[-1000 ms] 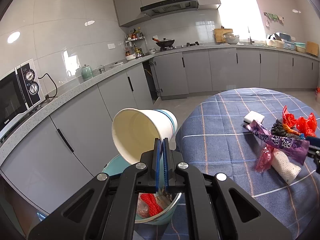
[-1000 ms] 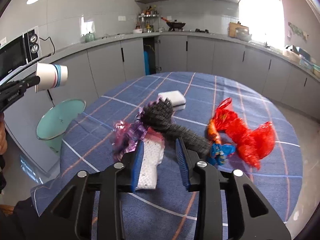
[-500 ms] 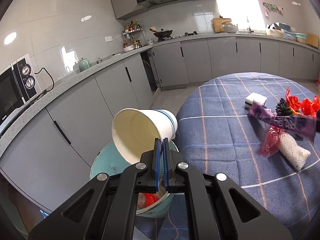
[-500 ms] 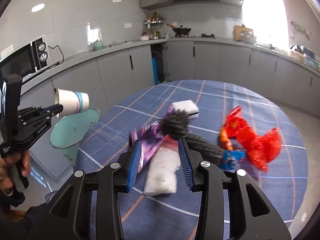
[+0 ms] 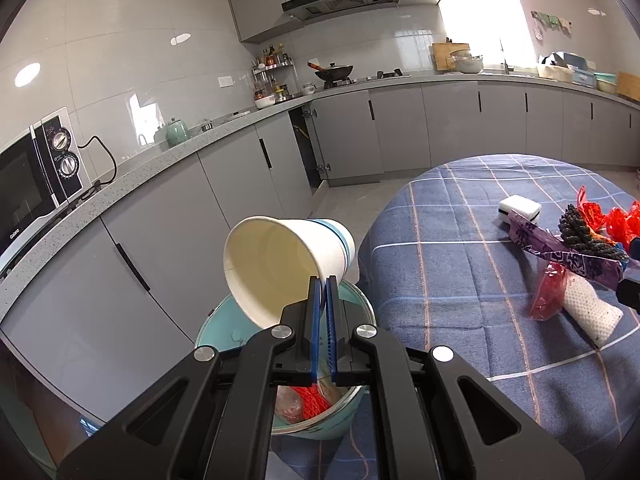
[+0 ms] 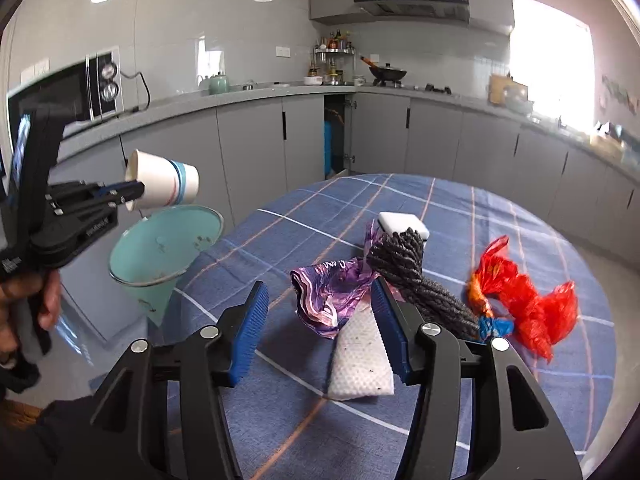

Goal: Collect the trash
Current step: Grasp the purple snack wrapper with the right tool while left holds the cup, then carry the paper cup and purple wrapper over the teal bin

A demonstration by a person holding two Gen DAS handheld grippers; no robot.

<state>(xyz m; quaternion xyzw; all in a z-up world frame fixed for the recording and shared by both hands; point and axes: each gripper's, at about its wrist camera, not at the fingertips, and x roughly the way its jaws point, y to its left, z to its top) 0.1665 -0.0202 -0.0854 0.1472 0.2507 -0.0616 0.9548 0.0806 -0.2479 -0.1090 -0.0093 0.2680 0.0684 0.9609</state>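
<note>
Left wrist view: left gripper (image 5: pixel 323 280) pinching paper cup (image 5: pixel 286 266) hides most of bin (image 5: pixel 224 326); right gripper (image 6: pixel 320 312), widening, holds nothing.

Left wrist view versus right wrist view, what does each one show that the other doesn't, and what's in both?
Only the left wrist view looks down into the teal bin and shows red trash inside.

Only the right wrist view shows the hand holding the left gripper, and the right gripper with jaws apart, nothing between them.

Both show the paper cup pinched by its rim above the bin, and the purple wrapper, white sponge and red bag on the table.
</note>
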